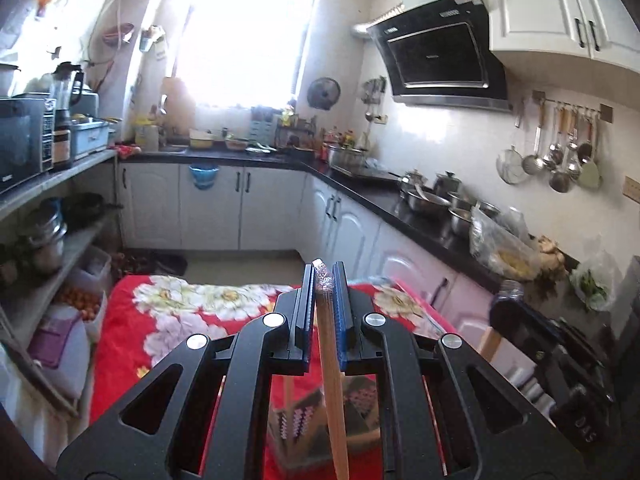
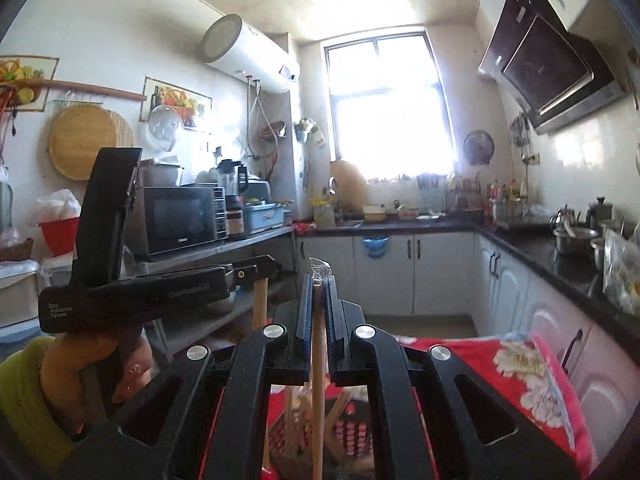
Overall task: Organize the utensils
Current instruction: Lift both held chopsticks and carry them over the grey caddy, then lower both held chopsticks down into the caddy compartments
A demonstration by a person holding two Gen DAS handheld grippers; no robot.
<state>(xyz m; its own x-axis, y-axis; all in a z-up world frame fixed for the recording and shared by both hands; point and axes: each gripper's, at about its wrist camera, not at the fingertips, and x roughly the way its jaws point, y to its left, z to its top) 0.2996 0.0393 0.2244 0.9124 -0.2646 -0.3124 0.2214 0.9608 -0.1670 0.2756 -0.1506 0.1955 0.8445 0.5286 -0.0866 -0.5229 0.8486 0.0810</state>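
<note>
Air ahead of my left gripper (image 1: pixel 323 276) is clear above the red floral cloth (image 1: pixel 128 320). Obstructions: black counter (image 1: pixel 384 208) w/ steel pots (image 1: pixel 430 196) along cloth's right edge; shelving (image 1: pixel 60 176) along left edge. My right gripper (image 2: pixel 318 280) has left unit close alongside.

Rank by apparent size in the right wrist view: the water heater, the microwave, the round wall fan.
1. water heater
2. microwave, nearly as large as the heater, and nearer the camera, so this order is unsure
3. round wall fan, clearly smallest

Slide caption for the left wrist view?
Left gripper shut on a chopstick above the red floral cloth.
</note>
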